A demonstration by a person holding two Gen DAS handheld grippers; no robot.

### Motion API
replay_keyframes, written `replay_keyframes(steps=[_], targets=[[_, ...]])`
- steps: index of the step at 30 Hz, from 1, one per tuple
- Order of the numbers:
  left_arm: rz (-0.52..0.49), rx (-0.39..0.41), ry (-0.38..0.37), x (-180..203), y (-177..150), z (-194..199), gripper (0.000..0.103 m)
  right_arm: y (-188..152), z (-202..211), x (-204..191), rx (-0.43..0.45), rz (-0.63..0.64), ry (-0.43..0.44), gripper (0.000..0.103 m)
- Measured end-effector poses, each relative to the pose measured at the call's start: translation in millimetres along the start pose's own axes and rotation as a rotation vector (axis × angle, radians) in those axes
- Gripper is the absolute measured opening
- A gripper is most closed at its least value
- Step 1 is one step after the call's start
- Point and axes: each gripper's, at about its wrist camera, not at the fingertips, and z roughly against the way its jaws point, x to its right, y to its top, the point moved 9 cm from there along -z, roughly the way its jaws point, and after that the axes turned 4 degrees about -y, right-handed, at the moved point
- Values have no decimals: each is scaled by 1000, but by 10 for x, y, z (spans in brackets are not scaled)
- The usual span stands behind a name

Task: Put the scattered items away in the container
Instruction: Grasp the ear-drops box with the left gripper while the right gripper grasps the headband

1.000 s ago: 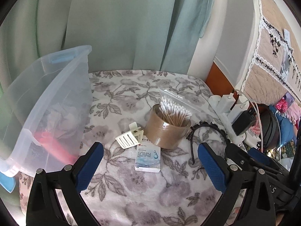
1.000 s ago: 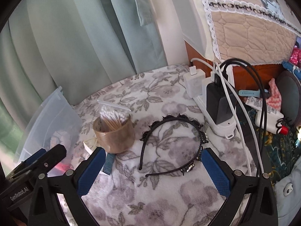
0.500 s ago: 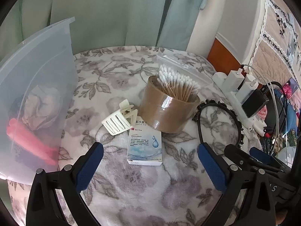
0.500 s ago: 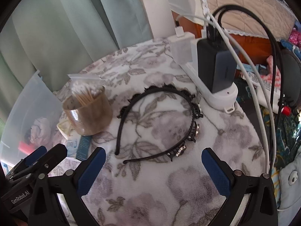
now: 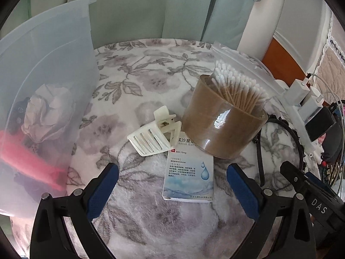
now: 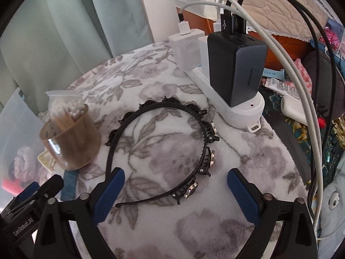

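Observation:
My left gripper (image 5: 172, 185) is open and empty, low over a small white-and-blue eye-drop box (image 5: 188, 178) that lies between its fingers. A cream hair claw clip (image 5: 154, 137) and a brown tape roll (image 5: 222, 129) holding cotton swabs (image 5: 237, 90) sit just beyond. The clear plastic container (image 5: 43, 99) stands at the left with tissue and a red item inside. My right gripper (image 6: 175, 192) is open and empty, low over a black headband (image 6: 163, 149); the tape roll (image 6: 71, 142) is to its left.
A white power strip (image 6: 226, 103) with a black charger (image 6: 235, 69), white plugs and cables lies along the right side of the floral blanket (image 5: 172, 226). Green curtains hang behind. Clutter lies off the right edge.
Both grippers have moved forward and lower toward the items. The box now sits between the left fingers, the headband between the right fingers. Both stay open.

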Motion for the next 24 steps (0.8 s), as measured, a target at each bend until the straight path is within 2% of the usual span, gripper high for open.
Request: replay_keyframes(steps=[3,8,18,24], targets=[[-6,-7,1,-3,-1,-57,100,36,-60,21,0,15,-33,92],[-6,-32,4,-13,-21,-169,89,131,-116,73,25,29,-89,79],[-20,-36,12,-14,-23,-292,83,266,-218,104,80,66,-169,59],[-26,-24,25,-45,-12,-264,68,289,-238,91,93,87,-165,46]])
